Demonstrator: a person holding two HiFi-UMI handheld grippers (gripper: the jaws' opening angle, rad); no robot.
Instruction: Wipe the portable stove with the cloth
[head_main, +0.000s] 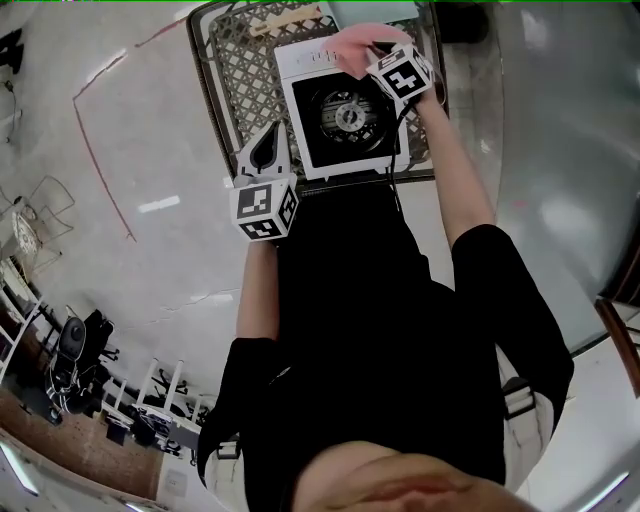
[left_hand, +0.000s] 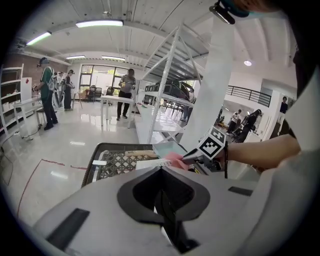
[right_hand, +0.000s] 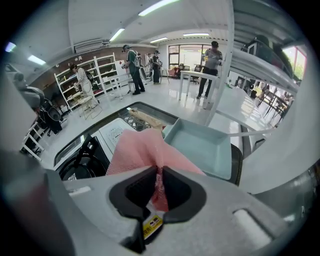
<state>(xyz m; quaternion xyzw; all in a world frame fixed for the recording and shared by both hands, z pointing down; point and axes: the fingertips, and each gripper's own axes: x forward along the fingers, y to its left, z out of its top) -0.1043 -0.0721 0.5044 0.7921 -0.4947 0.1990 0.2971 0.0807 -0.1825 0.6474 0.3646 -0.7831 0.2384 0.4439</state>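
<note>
The portable stove (head_main: 345, 115) is white with a black round burner and sits on a mesh-topped table (head_main: 235, 70). My right gripper (head_main: 375, 60) hovers over the stove's far right corner, shut on a pink cloth (head_main: 358, 42). In the right gripper view the cloth (right_hand: 142, 150) bunches between the jaws of the right gripper (right_hand: 159, 182) and drapes forward above the stove (right_hand: 85, 160). My left gripper (head_main: 268, 150) rests at the stove's near left corner. In the left gripper view, that gripper (left_hand: 162, 200) has its jaws together and nothing between them.
A pale blue tray (right_hand: 202, 142) lies just beyond the stove, and a wooden piece (right_hand: 147, 119) lies on the mesh behind it. The table's dark rim (left_hand: 95, 160) frames the mesh. White shelving (left_hand: 165, 85) and people stand farther off on the glossy floor.
</note>
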